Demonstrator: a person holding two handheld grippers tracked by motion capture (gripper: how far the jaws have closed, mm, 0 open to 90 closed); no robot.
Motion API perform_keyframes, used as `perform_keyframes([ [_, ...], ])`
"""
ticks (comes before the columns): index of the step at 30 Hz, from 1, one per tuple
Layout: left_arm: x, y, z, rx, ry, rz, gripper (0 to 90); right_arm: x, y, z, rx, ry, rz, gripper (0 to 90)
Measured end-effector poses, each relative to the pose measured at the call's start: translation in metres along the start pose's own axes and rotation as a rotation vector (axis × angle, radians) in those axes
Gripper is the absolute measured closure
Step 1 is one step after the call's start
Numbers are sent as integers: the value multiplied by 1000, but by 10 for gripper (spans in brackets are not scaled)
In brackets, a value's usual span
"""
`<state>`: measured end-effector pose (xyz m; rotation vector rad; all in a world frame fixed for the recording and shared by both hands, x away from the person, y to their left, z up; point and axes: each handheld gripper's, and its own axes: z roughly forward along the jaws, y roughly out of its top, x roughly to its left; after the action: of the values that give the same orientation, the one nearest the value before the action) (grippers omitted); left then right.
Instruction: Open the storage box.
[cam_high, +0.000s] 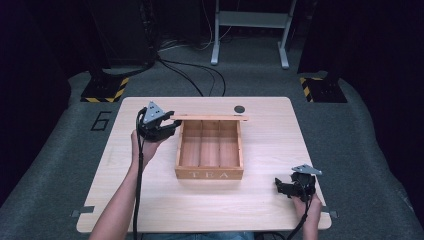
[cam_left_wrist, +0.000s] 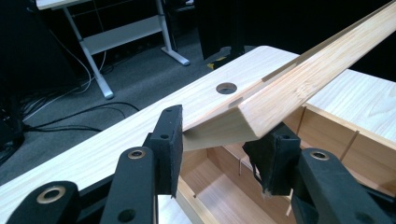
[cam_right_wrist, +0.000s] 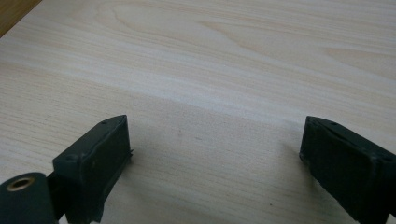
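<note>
Left gripper (cam_left_wrist: 219, 140), bottom centre of its view, is clamped tight on the tea box lid's (cam_left_wrist: 299, 84) corner, while right gripper (cam_right_wrist: 215, 154) sits spread wide over bare table (cam_right_wrist: 210, 56).

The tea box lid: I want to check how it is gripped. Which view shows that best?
The left gripper view: the lid sits clamped between the left gripper pads, raised over the box. The high view gives its thin edge along the tea box back. The right gripper view faces bare table.

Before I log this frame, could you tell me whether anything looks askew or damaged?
Nothing looks damaged. The lid of the tea box stands raised, clamped at its corner by the left gripper; the compartments are bare.
</note>
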<state>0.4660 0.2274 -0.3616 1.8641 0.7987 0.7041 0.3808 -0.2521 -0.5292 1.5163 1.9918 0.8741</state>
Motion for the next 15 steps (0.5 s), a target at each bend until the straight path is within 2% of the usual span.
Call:
perform_keyframes([
  [4, 2, 4, 2, -4, -1, -15, 574, 0, 0, 0, 1, -1, 3, 82],
  [8, 5, 8, 3, 5, 3, 1, 581, 0, 0, 0, 1, 0, 2, 81],
  [9, 5, 9, 3, 6, 2, -9, 583, 0, 0, 0, 1, 0, 2, 81],
  [15, 9, 13, 6, 5, 7, -6, 591, 0, 0, 0, 1, 3, -3, 81],
])
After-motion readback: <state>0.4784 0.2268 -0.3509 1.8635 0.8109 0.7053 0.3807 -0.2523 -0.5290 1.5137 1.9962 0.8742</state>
